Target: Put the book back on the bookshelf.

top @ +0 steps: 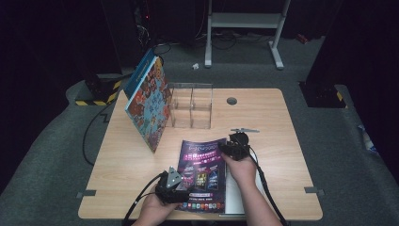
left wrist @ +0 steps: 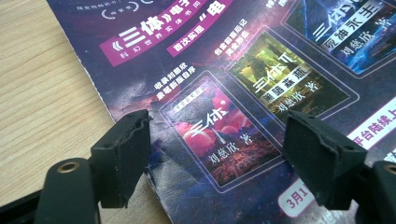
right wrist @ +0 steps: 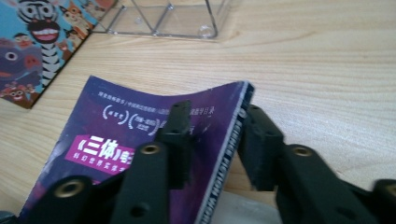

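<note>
A purple magazine [top: 202, 169] with white and pink Chinese print lies on the wooden table [top: 282, 141] near its front edge. My right gripper [top: 231, 142] is at the magazine's far right corner. In the right gripper view the jaws [right wrist: 217, 121] are shut on the spine edge of the magazine [right wrist: 116, 135], one on the cover and one outside it, and the corner bows upward. My left gripper [top: 180, 181] hovers over the near left part. Its jaws [left wrist: 217, 126] stand wide open just above the cover [left wrist: 224, 93], holding nothing.
A colourful picture book [top: 148, 103] leans tilted against a clear acrylic divider rack [top: 190, 106] at the back left. A round cable hole [top: 231, 100] is behind the right gripper. Something white [top: 235, 195] lies under the magazine's right side.
</note>
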`<action>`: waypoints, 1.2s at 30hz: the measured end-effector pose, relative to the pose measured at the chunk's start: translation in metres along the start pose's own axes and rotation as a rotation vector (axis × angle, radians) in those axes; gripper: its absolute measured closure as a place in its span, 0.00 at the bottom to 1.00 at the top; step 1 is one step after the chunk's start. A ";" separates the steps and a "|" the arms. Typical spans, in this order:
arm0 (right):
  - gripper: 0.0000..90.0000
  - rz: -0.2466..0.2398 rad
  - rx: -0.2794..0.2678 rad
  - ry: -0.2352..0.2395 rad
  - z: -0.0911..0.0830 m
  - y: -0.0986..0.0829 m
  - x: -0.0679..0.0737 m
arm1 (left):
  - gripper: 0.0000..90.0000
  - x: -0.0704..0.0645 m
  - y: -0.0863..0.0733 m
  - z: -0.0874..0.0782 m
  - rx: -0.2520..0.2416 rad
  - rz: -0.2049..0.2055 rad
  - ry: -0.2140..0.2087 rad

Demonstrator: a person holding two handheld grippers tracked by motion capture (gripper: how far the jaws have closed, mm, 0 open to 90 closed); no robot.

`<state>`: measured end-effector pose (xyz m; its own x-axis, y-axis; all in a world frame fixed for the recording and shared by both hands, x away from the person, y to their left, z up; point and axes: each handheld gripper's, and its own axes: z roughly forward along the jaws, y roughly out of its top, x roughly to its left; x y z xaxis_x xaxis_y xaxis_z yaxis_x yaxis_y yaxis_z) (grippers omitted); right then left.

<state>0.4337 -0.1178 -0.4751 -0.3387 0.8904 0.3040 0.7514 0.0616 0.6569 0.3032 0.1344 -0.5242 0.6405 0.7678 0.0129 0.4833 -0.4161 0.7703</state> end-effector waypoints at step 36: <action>0.92 -0.162 -0.417 0.231 -0.102 -0.029 0.072 | 0.21 0.059 0.021 0.006 -0.174 -0.268 -0.207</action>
<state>0.3294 -0.1016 -0.4018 -0.5844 0.7584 0.2887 0.4042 -0.0364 0.9140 0.3545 0.1681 -0.5112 0.6208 0.7160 -0.3193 0.5532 -0.1115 0.8256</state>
